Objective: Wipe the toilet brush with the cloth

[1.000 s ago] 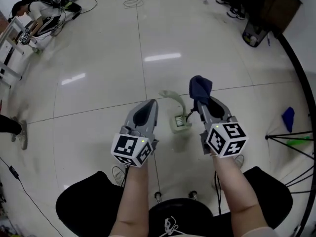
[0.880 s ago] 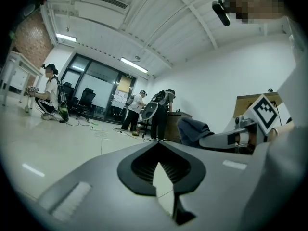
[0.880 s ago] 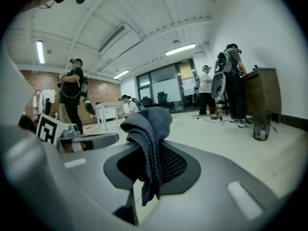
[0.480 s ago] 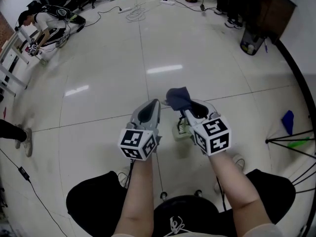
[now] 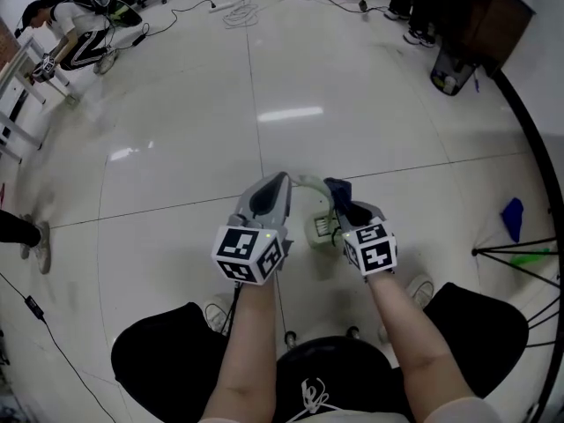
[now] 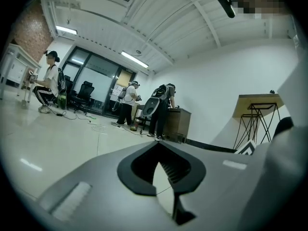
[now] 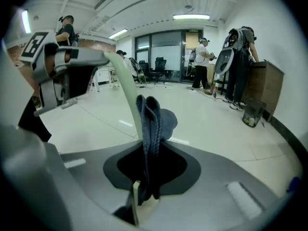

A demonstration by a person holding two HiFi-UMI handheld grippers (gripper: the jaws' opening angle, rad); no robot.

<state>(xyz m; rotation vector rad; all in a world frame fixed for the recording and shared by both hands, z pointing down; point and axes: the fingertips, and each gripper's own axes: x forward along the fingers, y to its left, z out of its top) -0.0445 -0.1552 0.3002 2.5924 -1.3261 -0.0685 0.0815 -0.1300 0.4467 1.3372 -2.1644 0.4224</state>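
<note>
The toilet brush has a pale green curved handle (image 5: 310,183) and a whitish head (image 5: 322,229) low near the floor. My left gripper (image 5: 280,180) is shut on the handle's upper end; in the right gripper view the handle (image 7: 127,85) runs out of its tip. Its jaws (image 6: 161,174) stand nearly together in its own view. My right gripper (image 5: 340,204) is shut on a folded dark blue cloth (image 5: 337,189). The cloth (image 7: 151,119) sticks up from the jaws and lies against the handle's right side. The right gripper (image 7: 144,179) sits just right of the left one.
The tiled floor (image 5: 176,148) spreads all round. A person (image 5: 79,25) sits near a white rack (image 5: 18,95) at far left. Cables (image 5: 238,7) lie at the back, a dark bin (image 5: 451,69) at back right. A blue object (image 5: 514,211) and black stand legs (image 5: 520,249) are at right.
My right gripper has carried the cloth leftward and down from beside the brush until it rests against the handle. The left gripper has hardly moved.
</note>
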